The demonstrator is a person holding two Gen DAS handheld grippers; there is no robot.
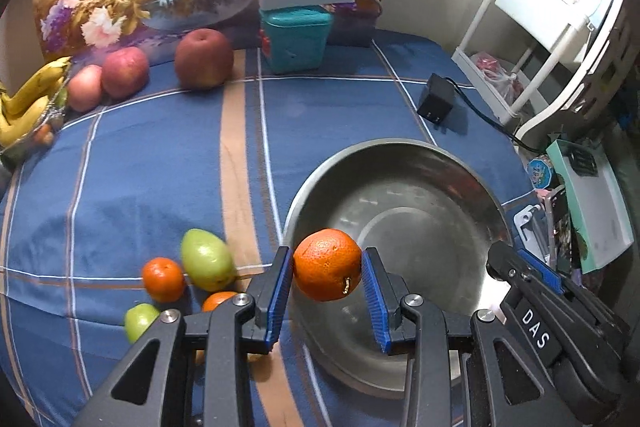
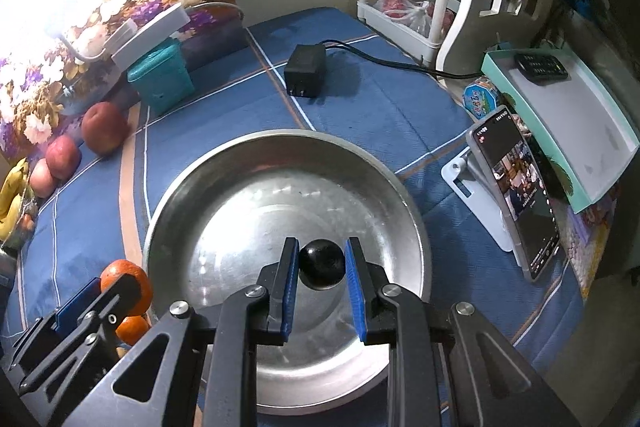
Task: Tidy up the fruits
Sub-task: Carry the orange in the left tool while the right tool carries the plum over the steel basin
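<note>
Left gripper jaws clamped on an orange, held above the near-left rim of the steel bowl. Right gripper jaws closed tight on a small dark round fruit, hanging over the bowl's middle; bowl looks empty. Best move: lower each fruit close to the bowl floor before letting go, keep them apart so they don't knock, release gently to stop rolling. More fruit waits on the blue-clothed surface: a second orange, green fruit, apples.
</note>
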